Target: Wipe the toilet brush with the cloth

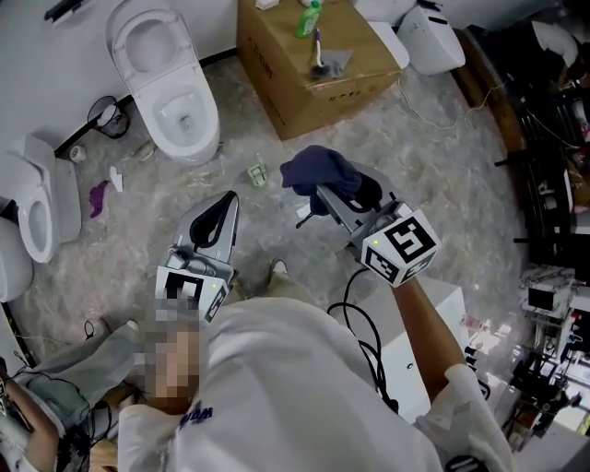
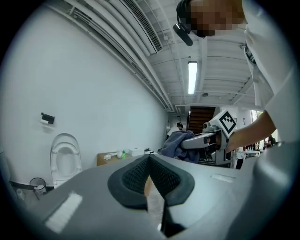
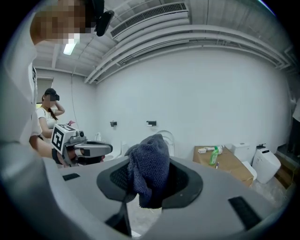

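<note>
1. The right gripper [image 1: 324, 195] is held out over the grey marbled floor [image 1: 442, 184], pointing away from the person
2. Its pads [image 3: 186, 182] pinch a dark blue cloth [image 3: 149, 168]; the cloth bunches up above the jaws and a fold hangs down between them
3. The left gripper [image 1: 228, 203] is to the left of the right one, at about the same height and apart from the cloth
4. Its pads [image 2: 129, 180] are pressed together at the tips, with nothing between them
5. The brush [image 1: 318, 57], a thin handle on a dark base, stands upright on a cardboard box [image 1: 286, 101], with a grey patch under it
6. The box is ahead of the person, and the brush is well apart from both grippers and from the cloth
7. A green bottle [image 1: 309, 18] stands on the same box, near the brush and farther from the person
8. A white toilet [image 1: 171, 88] with its lid up stands left of the box, and a second toilet [image 1: 32, 217] is at the left edge of the head view
9. In the right gripper view another person [image 3: 47, 117] stands in the background at the left
</note>
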Tool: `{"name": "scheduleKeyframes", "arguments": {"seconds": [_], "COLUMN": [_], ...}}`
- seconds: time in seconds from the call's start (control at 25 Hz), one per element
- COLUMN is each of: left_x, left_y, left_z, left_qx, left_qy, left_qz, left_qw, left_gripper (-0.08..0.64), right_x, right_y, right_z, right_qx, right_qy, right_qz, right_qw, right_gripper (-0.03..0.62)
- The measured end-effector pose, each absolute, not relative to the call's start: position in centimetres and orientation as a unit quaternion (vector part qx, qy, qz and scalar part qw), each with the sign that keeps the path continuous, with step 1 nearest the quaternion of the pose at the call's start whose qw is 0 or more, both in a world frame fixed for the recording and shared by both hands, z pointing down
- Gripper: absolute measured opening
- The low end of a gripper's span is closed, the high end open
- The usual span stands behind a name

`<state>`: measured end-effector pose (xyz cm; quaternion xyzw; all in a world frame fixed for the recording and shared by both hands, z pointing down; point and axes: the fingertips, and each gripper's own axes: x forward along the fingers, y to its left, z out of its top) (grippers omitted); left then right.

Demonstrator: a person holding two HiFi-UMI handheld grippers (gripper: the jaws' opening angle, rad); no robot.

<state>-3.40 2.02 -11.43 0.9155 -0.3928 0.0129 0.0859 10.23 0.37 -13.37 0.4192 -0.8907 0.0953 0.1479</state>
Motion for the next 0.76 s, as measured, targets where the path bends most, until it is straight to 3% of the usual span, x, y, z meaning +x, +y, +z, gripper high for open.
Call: {"name": "scheduleKeyframes", "arguments": {"seconds": [0.76], "left_x": [-3.6], "left_y": [1.4], "left_z": [-10.1], "left_qx": [0.909], "left_qy": [-0.407], "left_qz": [0.028], "left_qw": [0.091], "left_gripper": [-0.003], "right_x": [7.9], "right_y": [-1.3], "right_z": [-12.8], "right_qx": [0.290], "right_qy": [-0.928], "right_qz": [0.064], "right_qw": [0.223], "right_gripper": [0.150]}}
